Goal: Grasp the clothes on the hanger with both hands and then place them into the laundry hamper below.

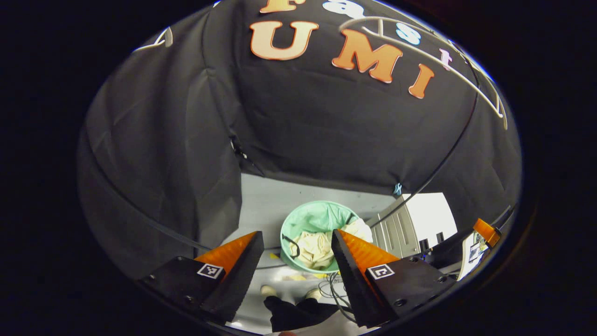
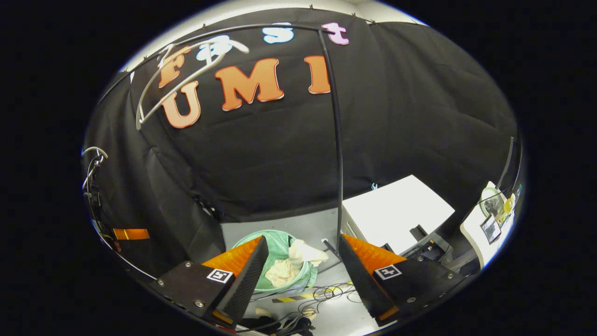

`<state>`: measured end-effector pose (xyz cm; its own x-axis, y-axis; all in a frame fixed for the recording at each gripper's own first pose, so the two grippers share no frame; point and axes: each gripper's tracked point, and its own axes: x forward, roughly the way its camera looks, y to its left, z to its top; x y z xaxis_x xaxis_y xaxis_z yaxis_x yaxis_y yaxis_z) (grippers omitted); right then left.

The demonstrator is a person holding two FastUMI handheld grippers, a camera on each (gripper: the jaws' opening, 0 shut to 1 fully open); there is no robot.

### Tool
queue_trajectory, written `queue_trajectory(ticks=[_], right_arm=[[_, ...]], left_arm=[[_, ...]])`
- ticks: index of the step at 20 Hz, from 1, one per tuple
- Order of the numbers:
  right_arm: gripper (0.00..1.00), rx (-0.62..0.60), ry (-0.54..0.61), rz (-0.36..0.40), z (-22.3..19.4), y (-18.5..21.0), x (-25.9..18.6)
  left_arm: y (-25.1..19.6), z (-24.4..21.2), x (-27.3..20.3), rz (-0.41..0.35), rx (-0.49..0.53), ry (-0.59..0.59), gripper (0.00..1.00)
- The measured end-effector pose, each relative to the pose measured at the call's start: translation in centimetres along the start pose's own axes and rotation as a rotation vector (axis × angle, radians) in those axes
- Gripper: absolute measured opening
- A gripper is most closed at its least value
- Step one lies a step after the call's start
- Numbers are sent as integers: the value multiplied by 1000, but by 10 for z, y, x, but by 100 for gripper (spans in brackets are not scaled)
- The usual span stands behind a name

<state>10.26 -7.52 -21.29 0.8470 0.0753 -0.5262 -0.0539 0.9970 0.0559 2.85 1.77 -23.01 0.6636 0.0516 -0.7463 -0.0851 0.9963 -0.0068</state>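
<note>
A cream garment (image 1: pixel 316 248) lies crumpled inside the round green laundry hamper (image 1: pixel 298 215) on the floor below. Part of it hangs over the hamper's rim. In the right gripper view the same garment (image 2: pixel 294 263) sits in the hamper (image 2: pixel 275 240), draped over its right edge. A bare white hanger (image 1: pixel 419 53) hangs on the black rail at the top; it also shows as the hanger (image 2: pixel 182 81) at the upper left. My left gripper (image 1: pixel 296 240) is open high above the hamper, holding nothing. My right gripper (image 2: pixel 303 247) is open too, also empty.
A black rack pole (image 2: pixel 336 140) runs down to the floor beside the hamper. A white cabinet (image 2: pixel 394 212) stands to the right of it. Cables (image 2: pixel 322 294) and striped tape lie on the grey floor. The person's shoes (image 1: pixel 291 293) and dark trousers show below.
</note>
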Motion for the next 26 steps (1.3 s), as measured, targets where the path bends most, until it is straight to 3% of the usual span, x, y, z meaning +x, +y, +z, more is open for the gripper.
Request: queue_trajectory(ticks=[3, 7, 10, 11, 13, 15, 17, 19, 21, 25, 26], right_arm=[[95, -17, -85, -17, 37, -13, -9], [95, -54, -205, -18, 85, -15, -35], [95, -71, -288, -13, 124, -13, -52], [95, -71, -311, -12, 129, -14, -59], [95, -77, -345, -21, 143, -17, -69], [95, -90, -382, -23, 158, -18, -74], [95, -89, -434, -4, 172, -13, -86], [95, -78, -475, 20, 183, -8, -92], [97, -75, -499, 39, 190, -7, -98], [91, -62, -513, 38, 193, -11, -101], [95, -57, -514, 38, 193, -11, -102]], left_arm=[[-5, 37, -19, 6, -9, -100, 100], [-14, 81, -44, 1, -16, -236, 92], [-21, 107, -63, 11, 15, -344, 100], [-20, 116, -68, 21, 25, -377, 96], [-19, 132, -79, 30, 37, -430, 100], [-22, 151, -92, 40, 51, -490, 96], [-24, 174, -104, 45, 72, -590, 100], [-26, 193, -121, 40, 60, -661, 95], [-24, 202, -136, 38, 48, -712, 95], [-6, 203, -156, 73, 35, -778, 92], [-6, 202, -157, 70, 32, -780, 91]])
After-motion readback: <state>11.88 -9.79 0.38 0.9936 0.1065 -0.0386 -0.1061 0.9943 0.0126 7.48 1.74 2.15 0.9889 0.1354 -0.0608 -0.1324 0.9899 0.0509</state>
